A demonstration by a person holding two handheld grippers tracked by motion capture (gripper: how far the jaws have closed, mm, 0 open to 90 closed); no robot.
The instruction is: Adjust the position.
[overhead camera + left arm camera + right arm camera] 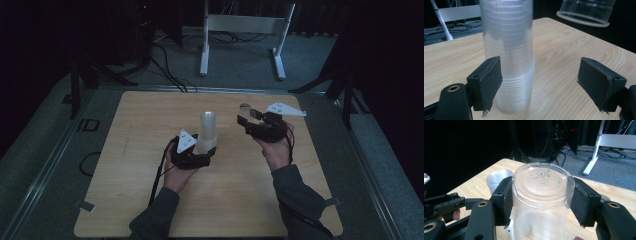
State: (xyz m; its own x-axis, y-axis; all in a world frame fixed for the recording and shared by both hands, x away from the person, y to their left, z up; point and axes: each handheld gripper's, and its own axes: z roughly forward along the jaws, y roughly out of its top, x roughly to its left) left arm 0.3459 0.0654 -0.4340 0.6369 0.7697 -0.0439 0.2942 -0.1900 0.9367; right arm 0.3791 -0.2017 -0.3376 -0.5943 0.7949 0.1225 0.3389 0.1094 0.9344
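Note:
A tall stack of clear plastic cups (207, 130) stands upside down on the wooden table (140, 150). My left gripper (202, 156) sits low at the stack's base. In the left gripper view it is open (541, 82): one pad (487, 82) lies against the stack (509, 50), and the other pad is well clear to the right. My right gripper (246, 117) is to the right of the stack and raised, shut on a single clear cup (245, 108). In the right gripper view both pads press the cup's (541, 185) sides, and its embossed base faces the camera. This cup hangs at the top right of the left gripper view (584, 11).
A white frame with two legs (240, 30) stands on the grey floor behind the table, with cables (170, 70) beside it. Black stands (82, 75) flank the table's far corners. Bare wood lies left of and in front of the stack.

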